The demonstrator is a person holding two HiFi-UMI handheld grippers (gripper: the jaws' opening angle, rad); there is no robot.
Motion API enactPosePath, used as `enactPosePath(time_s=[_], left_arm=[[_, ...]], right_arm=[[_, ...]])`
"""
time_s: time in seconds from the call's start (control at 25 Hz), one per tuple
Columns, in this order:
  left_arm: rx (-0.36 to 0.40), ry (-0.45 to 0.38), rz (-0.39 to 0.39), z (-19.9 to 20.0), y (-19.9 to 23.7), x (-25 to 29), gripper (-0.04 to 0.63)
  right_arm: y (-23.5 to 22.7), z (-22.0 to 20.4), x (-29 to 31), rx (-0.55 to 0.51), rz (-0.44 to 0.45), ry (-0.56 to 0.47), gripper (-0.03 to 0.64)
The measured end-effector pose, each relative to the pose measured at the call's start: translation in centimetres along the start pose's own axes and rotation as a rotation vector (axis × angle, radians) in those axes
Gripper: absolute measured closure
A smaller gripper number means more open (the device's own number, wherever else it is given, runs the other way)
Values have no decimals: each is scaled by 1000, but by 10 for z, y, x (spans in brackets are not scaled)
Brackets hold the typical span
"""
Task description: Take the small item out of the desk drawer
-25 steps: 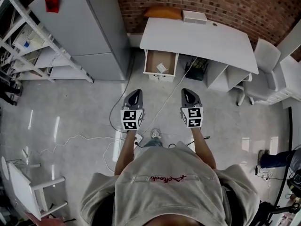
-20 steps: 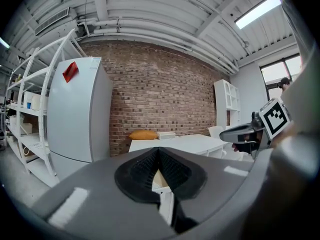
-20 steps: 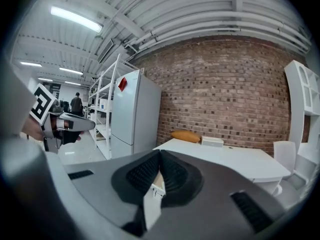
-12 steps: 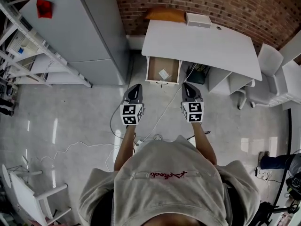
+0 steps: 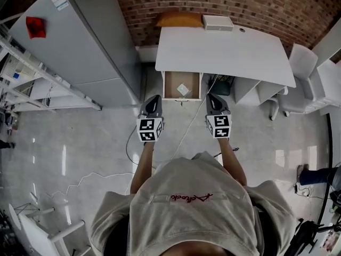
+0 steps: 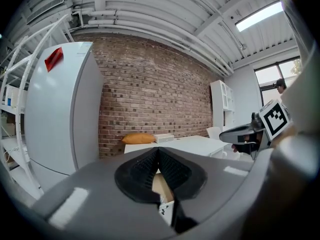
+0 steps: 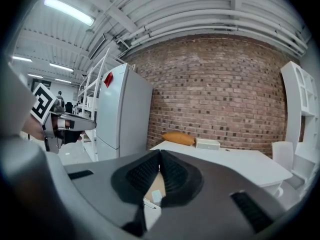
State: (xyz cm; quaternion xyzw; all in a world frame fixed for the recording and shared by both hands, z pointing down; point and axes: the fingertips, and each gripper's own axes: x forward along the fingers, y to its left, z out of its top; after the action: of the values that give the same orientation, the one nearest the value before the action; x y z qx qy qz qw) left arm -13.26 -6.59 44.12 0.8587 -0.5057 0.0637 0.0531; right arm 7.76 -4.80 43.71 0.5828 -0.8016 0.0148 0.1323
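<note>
Both closer to drawer [image 5: 171, 85] | left gripper [image 5: 153, 101], right gripper [image 5: 214, 100] | fingers [image 6: 150, 169] together (empty)

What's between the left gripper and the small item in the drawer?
Head view: only floor and the drawer wall separate left gripper from small item.

Drawer [image 5: 183, 85] open on top, desk [image 5: 224, 52] over its rear, cable [image 5: 191, 119] across floor [image 5: 106, 143] ahead, cabinet [image 5: 90, 41] left.
</note>
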Motion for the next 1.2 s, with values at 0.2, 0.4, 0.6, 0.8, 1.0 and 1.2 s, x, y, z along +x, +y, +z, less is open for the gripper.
enactPosePath(time_s=[0.2,0.4,0.6,0.8,1.0,1.2], left_arm=[[-5,17,-15,-7,-4,6,586],[-17,37,-1,-15,4,5,586],[-22,43,12,-17,7,9,586],[-32,53,32,-21,14,22,586],[-50,53,43,-20,22,53,586],[-38,50,44,-6,21,91,586]], right_arm=[[-5,-10,1,13,-10,24,604],[-2,-12,6,9,0,27,604],[-1,-12,15,7,17,30,604],[-6,-13,33,8,35,32,604],[-22,-11,58,5,45,31,604],[-50,-5,84,9,52,25,604]])
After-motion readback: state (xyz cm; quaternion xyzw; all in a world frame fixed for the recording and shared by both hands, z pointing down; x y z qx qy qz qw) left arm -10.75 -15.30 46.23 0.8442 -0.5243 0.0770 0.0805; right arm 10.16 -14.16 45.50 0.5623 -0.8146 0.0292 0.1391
